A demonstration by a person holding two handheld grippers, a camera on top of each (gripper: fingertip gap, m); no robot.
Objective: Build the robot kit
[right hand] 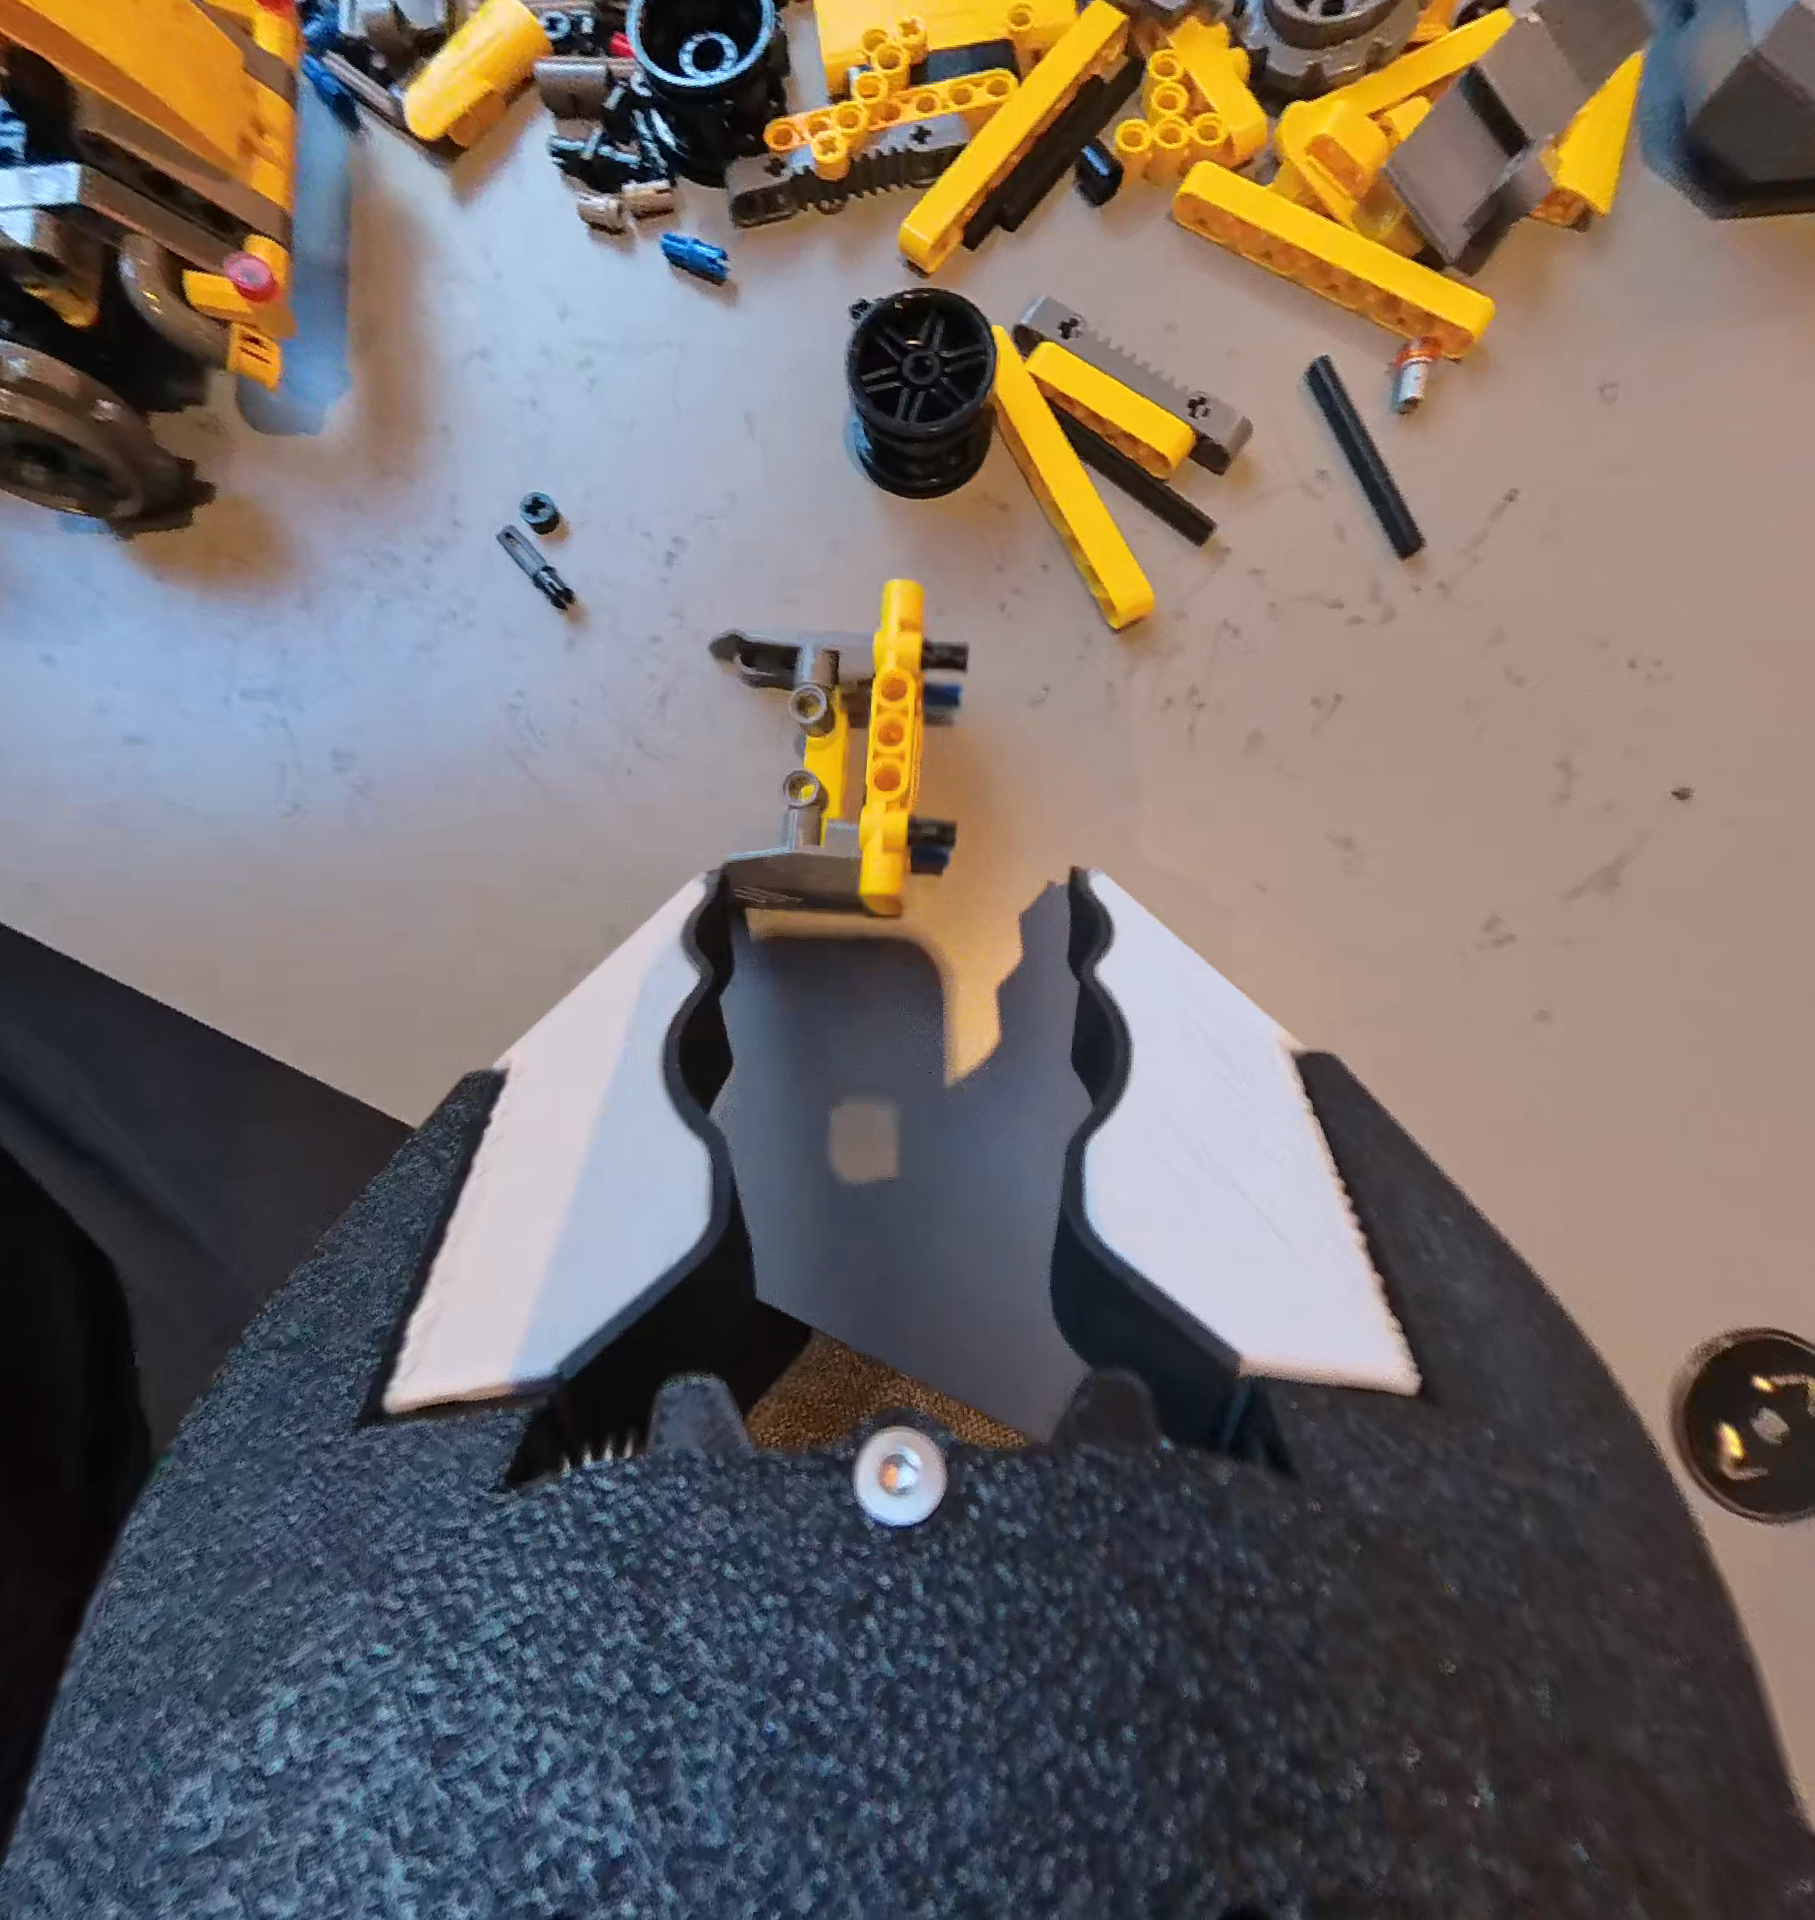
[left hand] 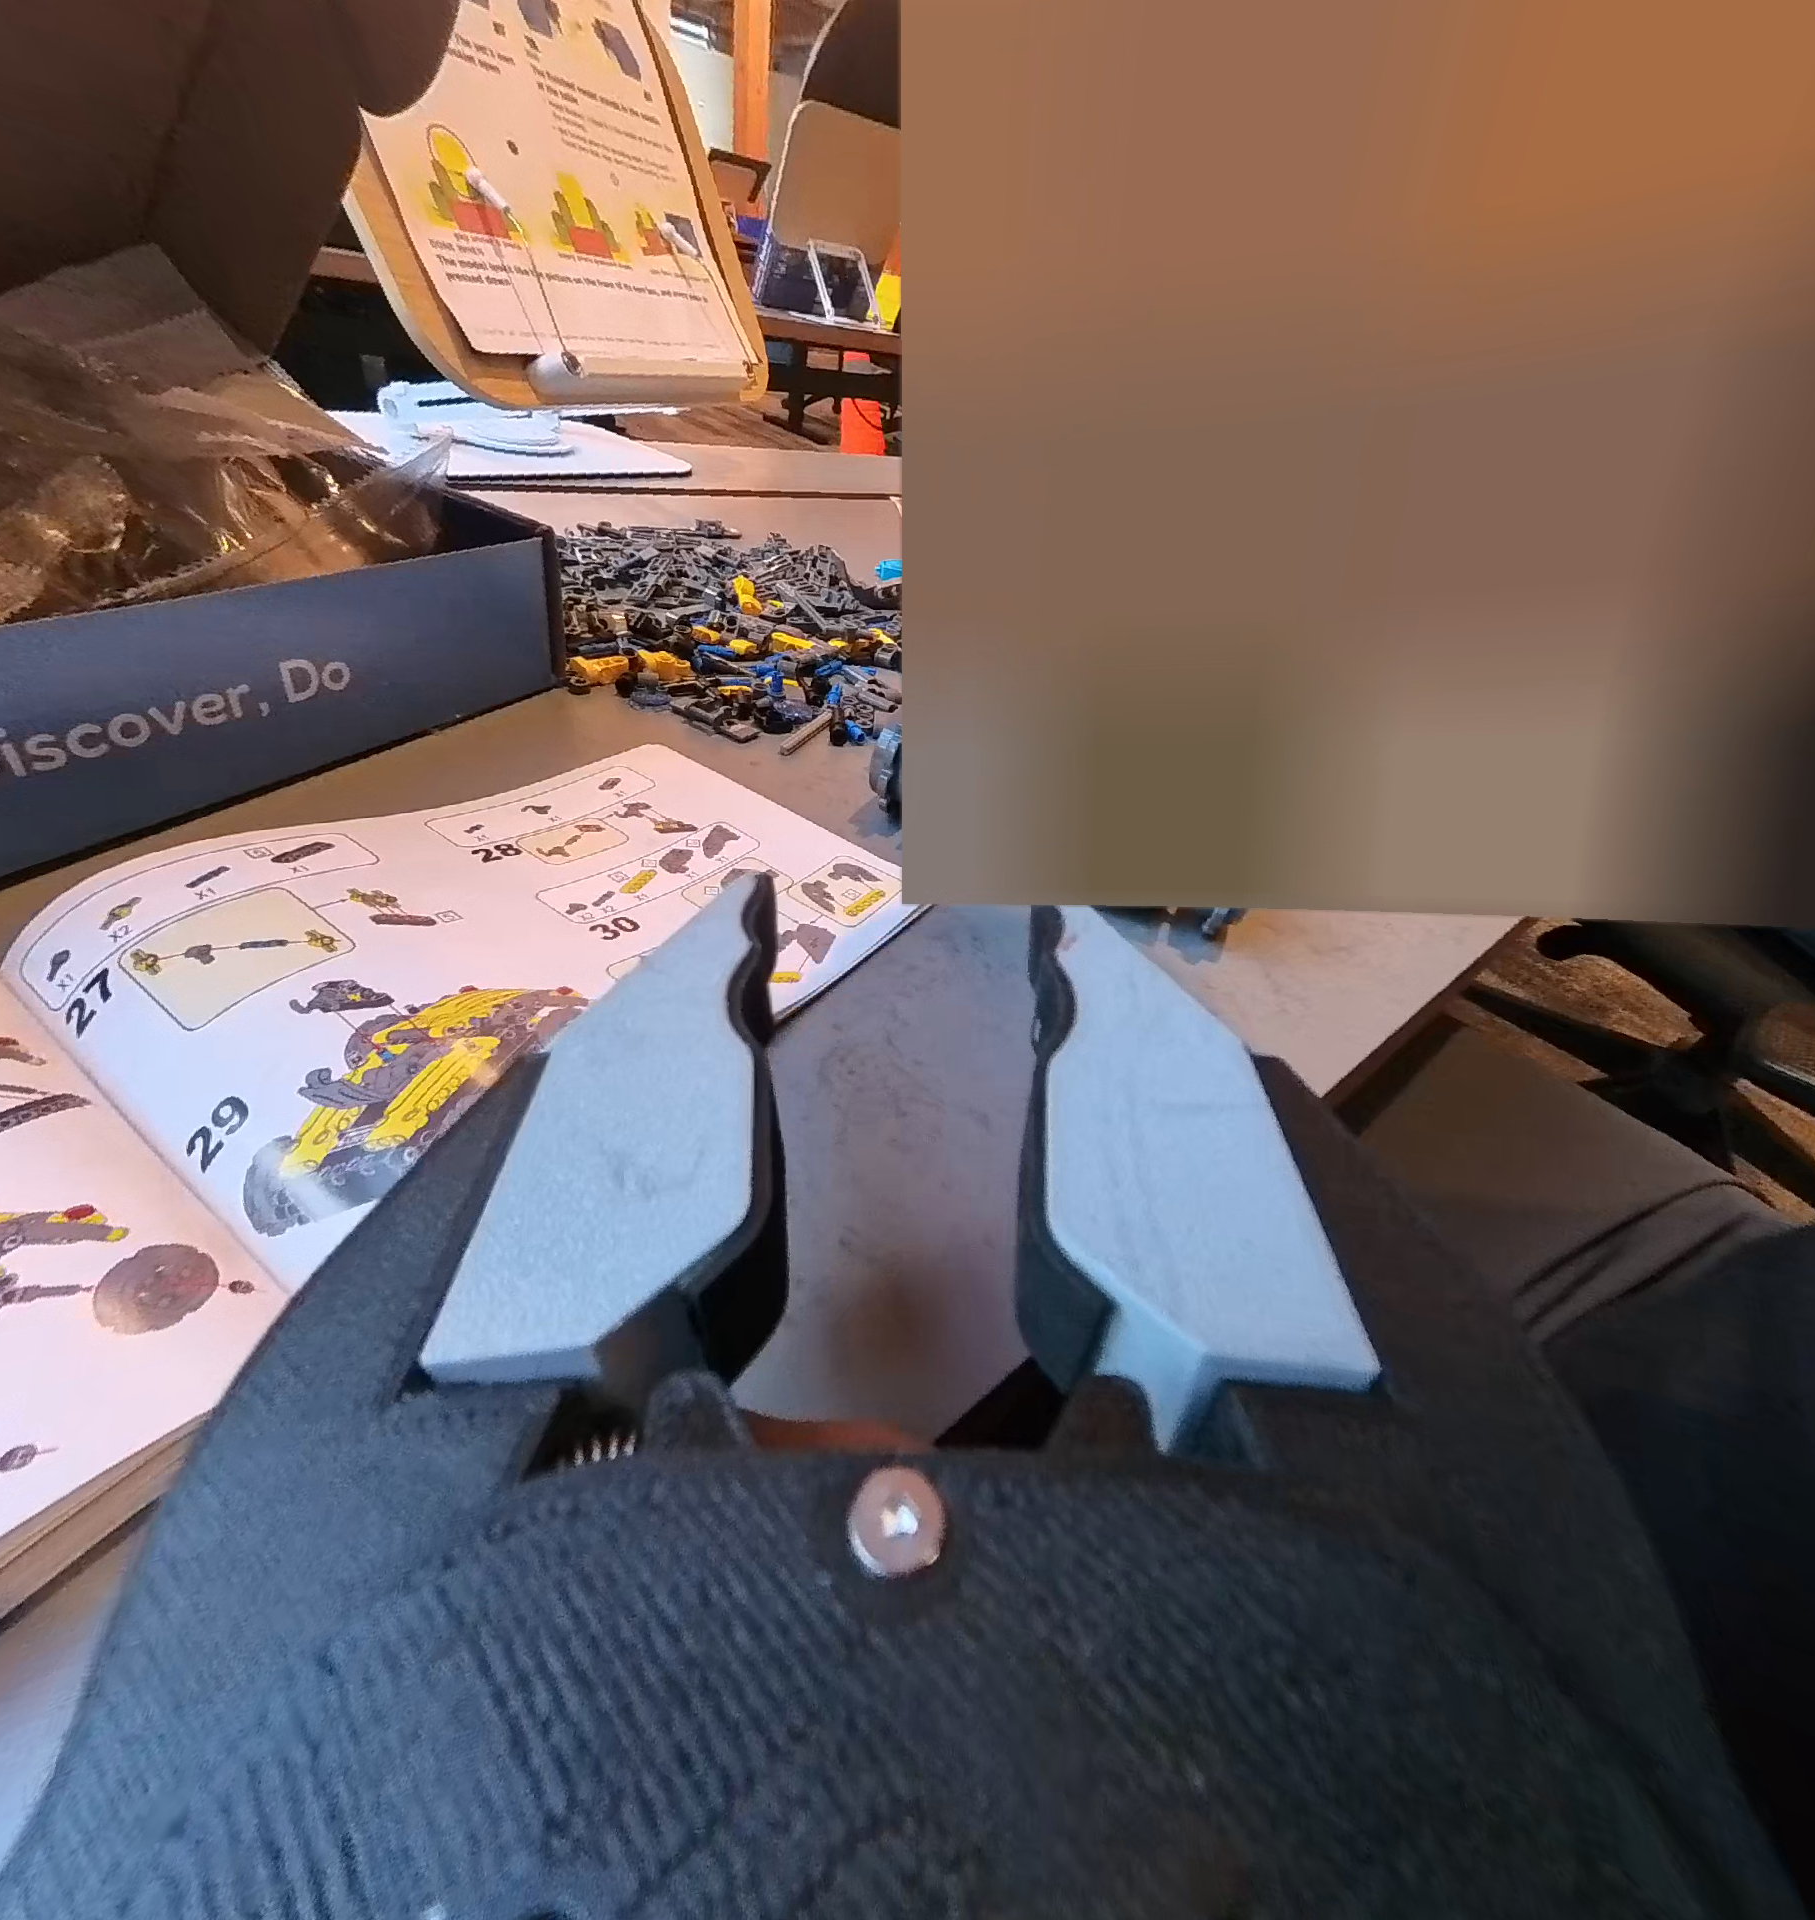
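My right gripper (right hand: pixel 895 883) is open and empty, hovering over the grey table (right hand: pixel 363 790). A small yellow and grey brick assembly (right hand: pixel 861 758) with black and blue pins lies just beyond its fingertips, nearer the left finger. My left gripper (left hand: pixel 898 914) is open and empty, low over the table edge. An open instruction booklet (left hand: pixel 290 1039) lies to its left, partly under the left finger (left hand: pixel 664 1122).
A black wheel (right hand: pixel 918 390), yellow beams (right hand: pixel 1069 488), a grey rack and a black axle (right hand: pixel 1362 457) lie beyond the assembly. A part-built yellow vehicle (right hand: pixel 103 208) is far left. A dark box (left hand: pixel 248 665), a pile of small parts (left hand: pixel 737 634) and a book stand (left hand: pixel 570 197) show in the left wrist view. My right fingertips sit around 40 cm from my left ones. The right tips stand about 10 cm off the black wheel (right hand: pixel 918 390).
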